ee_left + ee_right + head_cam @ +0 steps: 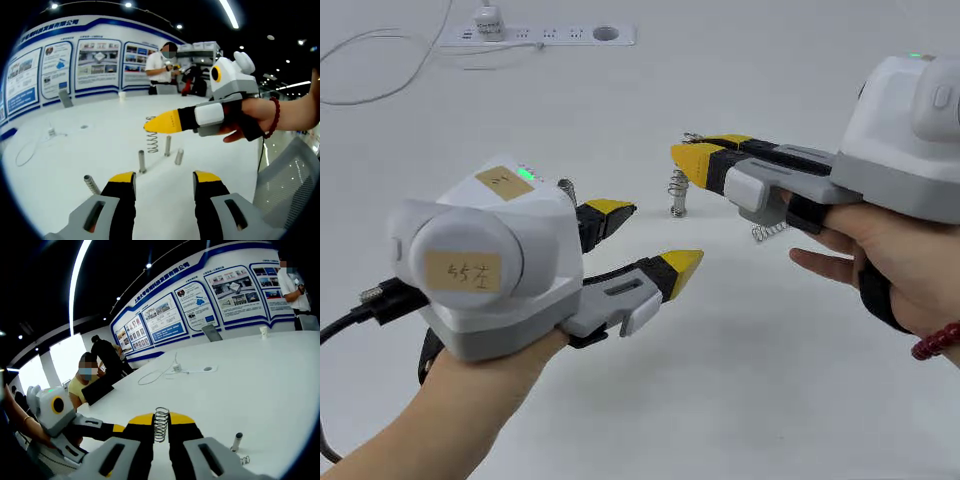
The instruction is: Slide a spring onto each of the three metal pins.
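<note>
Right gripper view: right tool [160,421] clamped on upright spring [160,415]; left tool [164,176] wide open, empty. Keep spring vertical, centre over bare pin [168,145], lower straight, release.

White table [770,390], blue-trimmed poster wall [210,295], ceiling strip light [228,13], power strip [545,35]

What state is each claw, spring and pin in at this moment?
left claw, open, holding nothing.
right claw, shut on the held spring.
held spring, pinched upright between the tips, not seated on a pin.
near pin, upright, bare.
middle pin, upright, bare.
far pin, bare, leaning a little.
loose spring, lying on its side, untouched.
</note>
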